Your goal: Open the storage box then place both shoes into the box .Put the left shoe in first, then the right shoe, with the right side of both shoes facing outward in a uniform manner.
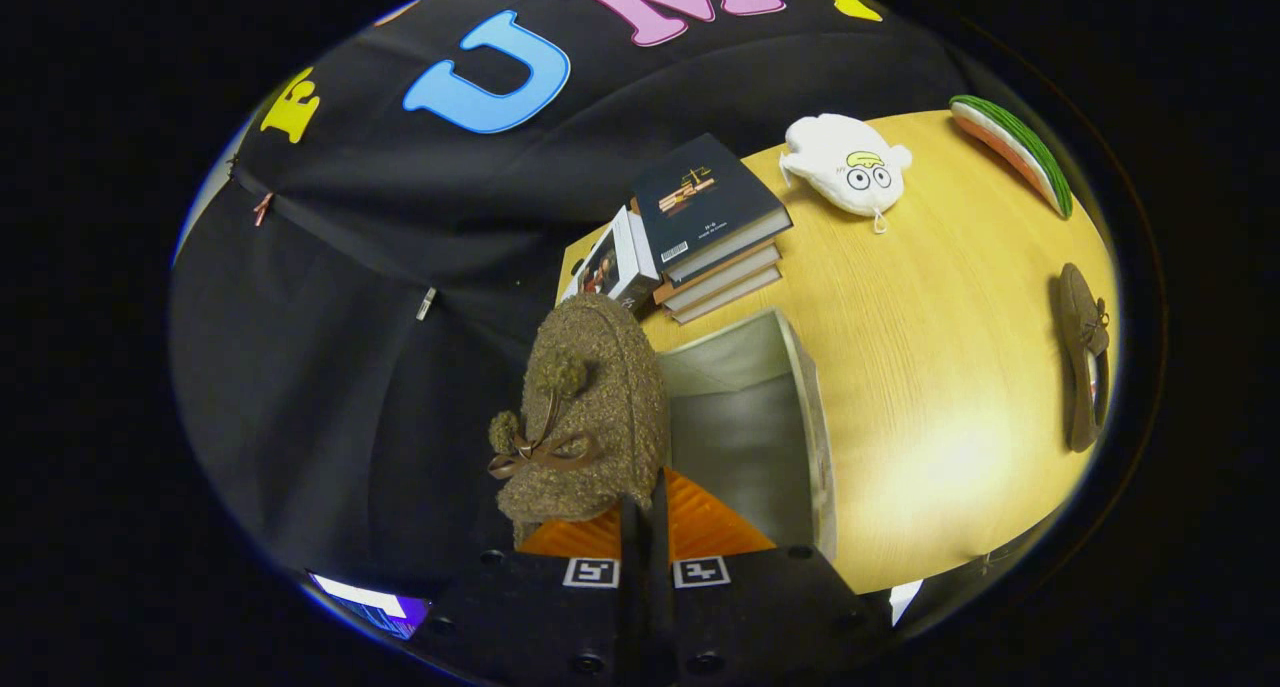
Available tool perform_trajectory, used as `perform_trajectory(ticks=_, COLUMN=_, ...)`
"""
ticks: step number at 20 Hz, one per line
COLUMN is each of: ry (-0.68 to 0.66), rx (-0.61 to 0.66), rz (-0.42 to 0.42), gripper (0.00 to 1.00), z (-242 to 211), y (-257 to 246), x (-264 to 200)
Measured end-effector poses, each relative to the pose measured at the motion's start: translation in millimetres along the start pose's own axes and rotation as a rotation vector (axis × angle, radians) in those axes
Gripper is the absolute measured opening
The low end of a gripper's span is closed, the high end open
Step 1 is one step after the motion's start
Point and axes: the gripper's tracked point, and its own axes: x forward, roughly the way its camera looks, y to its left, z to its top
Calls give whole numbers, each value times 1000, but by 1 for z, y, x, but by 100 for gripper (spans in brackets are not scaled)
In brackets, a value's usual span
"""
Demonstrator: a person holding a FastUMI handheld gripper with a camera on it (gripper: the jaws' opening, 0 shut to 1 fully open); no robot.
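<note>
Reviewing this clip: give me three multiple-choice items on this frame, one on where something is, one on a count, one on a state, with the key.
1. Where does the second brown shoe lie?
A. inside the storage box
B. on the table, far side from the box
C. on top of the books

2. How many brown shoes are there?
A. one
B. two
C. three

3. What state is the storage box in?
A. open, with nothing seen inside
B. shut with its lid on
C. open, with both shoes inside

Key:
1 B, it rests on the wooden table, well apart from the box.
2 B, one fuzzy shoe sits at the gripper, whose fingers are close together on it, and the other lies on the table.
3 A, the pale interior shows bare as far as can be seen.
</note>
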Motion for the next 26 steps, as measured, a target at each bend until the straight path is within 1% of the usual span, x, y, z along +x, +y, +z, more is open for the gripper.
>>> perform_trajectory(ticks=6, ry=75, rx=4, rz=-59, gripper=5, z=-34, y=-10, x=33)
perform_trajectory(ticks=9, ry=77, rx=32, rz=-69, gripper=5, z=-35, y=-12, x=42)
perform_trajectory(ticks=13, ry=83, rx=24, rz=-94, gripper=6, z=-36, y=-17, x=54)
perform_trajectory(ticks=14, ry=103, rx=27, rz=-71, gripper=6, z=-39, y=-12, x=57)
perform_trajectory(ticks=15, ry=125, rx=34, rz=-46, gripper=12, z=-47, y=-5, x=54)
perform_trajectory(ticks=16, ry=142, rx=46, rz=-19, gripper=27, z=-48, y=3, x=54)
perform_trajectory(ticks=18, ry=132, rx=52, rz=30, gripper=55, z=-47, y=21, x=53)
perform_trajectory(ticks=21, ry=101, rx=-15, rz=75, gripper=98, z=-35, y=32, x=23)
perform_trajectory(ticks=24, ry=29, rx=-86, rz=103, gripper=98, z=-14, y=27, x=-17)
perform_trajectory(ticks=26, ry=-18, rx=-131, rz=102, gripper=98, z=3, y=11, x=-46)
